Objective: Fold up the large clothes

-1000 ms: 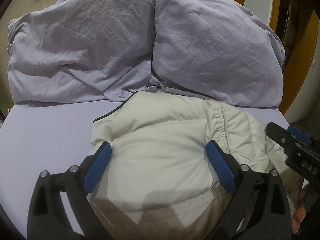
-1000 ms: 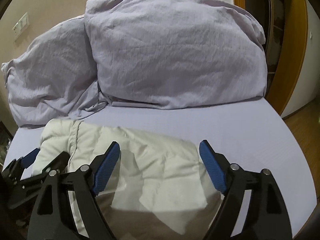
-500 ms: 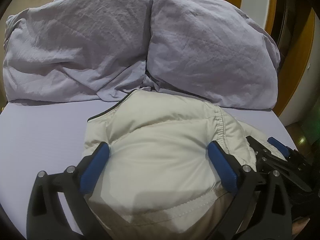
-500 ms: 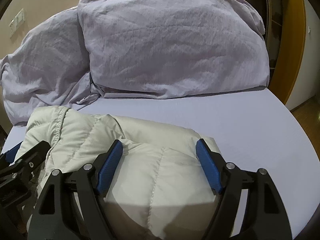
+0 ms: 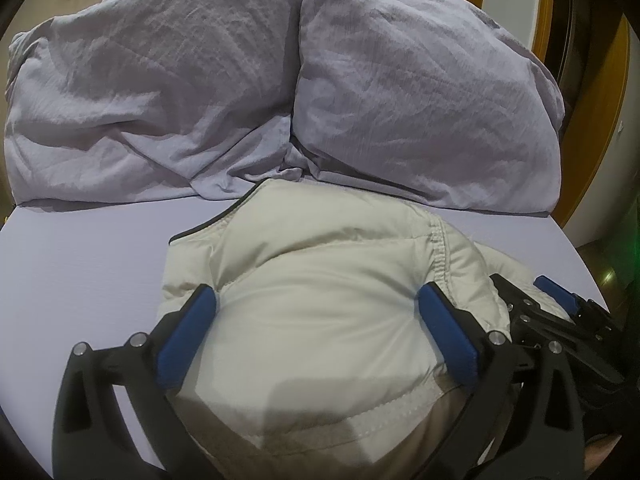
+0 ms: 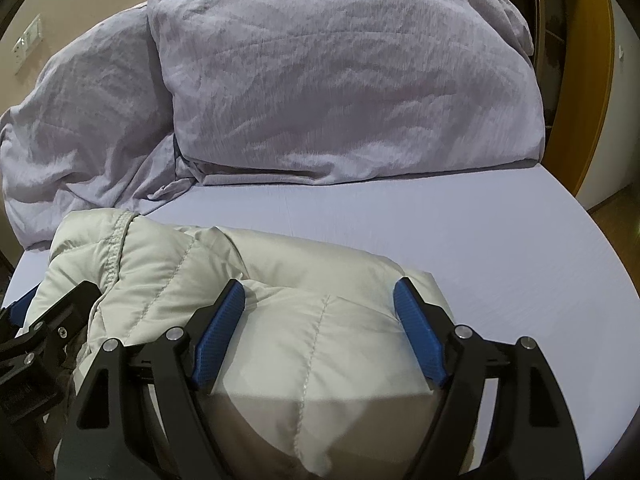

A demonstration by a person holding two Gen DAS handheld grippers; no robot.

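Observation:
A cream puffy quilted jacket (image 5: 320,288) lies bunched on the lavender bed sheet (image 5: 80,264); it also shows in the right wrist view (image 6: 304,320). My left gripper (image 5: 318,300) is open, its blue pads astride the jacket's left part. My right gripper (image 6: 320,294) is open, its pads astride the jacket's right part, fabric bulging between them. The right gripper shows at the left wrist view's right edge (image 5: 560,308); the left gripper shows at the right wrist view's left edge (image 6: 44,320).
Two crumpled lavender pillows (image 5: 420,92) (image 5: 140,100) lie along the back of the bed, close behind the jacket. A wooden door frame (image 5: 600,120) and floor (image 6: 616,204) lie past the bed's right edge. Bare sheet (image 6: 460,232) lies right of the jacket.
Both grippers have pushed forward and lower onto the jacket. The jacket's right part has bunched up between the right gripper's pads, which stand somewhat closer together.

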